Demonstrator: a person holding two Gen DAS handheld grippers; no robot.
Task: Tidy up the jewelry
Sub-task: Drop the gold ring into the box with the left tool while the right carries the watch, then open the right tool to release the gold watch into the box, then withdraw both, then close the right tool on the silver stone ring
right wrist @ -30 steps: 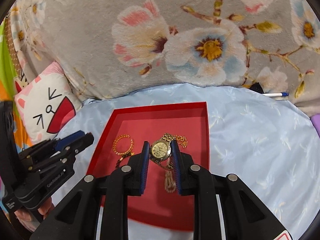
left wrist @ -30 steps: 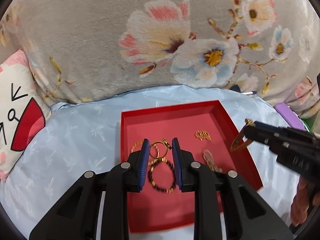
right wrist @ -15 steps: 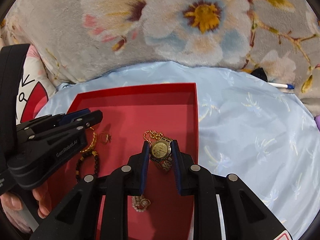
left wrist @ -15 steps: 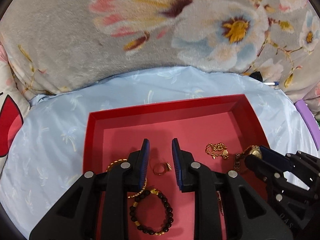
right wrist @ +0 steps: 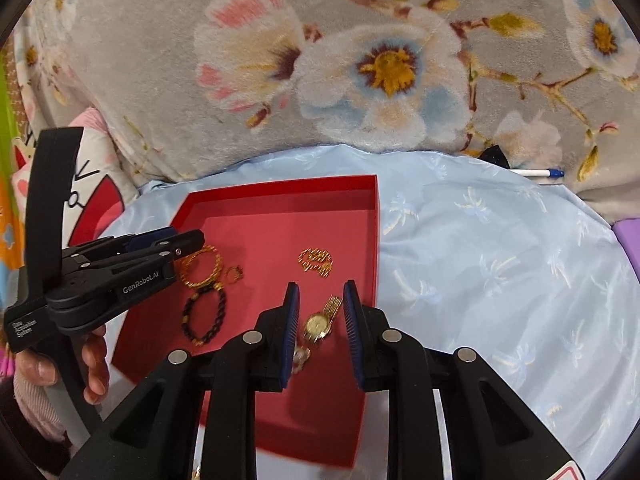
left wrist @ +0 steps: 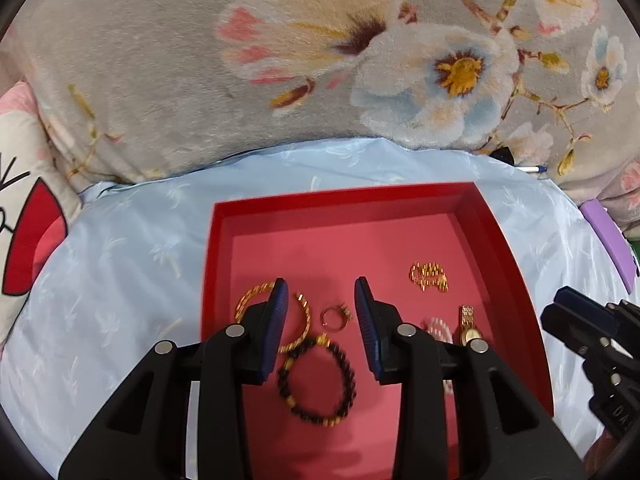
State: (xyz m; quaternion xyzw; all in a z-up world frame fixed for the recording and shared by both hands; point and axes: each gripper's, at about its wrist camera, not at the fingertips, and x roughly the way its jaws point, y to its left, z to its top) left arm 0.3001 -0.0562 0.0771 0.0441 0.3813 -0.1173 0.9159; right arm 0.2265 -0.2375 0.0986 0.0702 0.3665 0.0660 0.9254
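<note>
Both tongs stand wide and empty over the red tray [left wrist: 218,248], left tongs [left wrist: 320,316] around the ring [left wrist: 335,315], right tongs [right wrist: 320,314] around the gold watch [right wrist: 318,324] at the tray's 4 o'clock; careless closing could snag neighbouring chains.

A home is indicated, most likely a bedroom or a sofa corner. A plush grey blanket [left wrist: 168,80] printed with large flowers is draped across the background. A pale blue satin quilt [right wrist: 500,264] with a woven palm pattern is spread in front of it. A cartoon-face cushion [left wrist: 24,216] is seen at the left edge. A red tray [left wrist: 504,240] of jewelry is set directly on the quilt, and a pen [right wrist: 536,172] is left lying at the blanket's foot.
</note>
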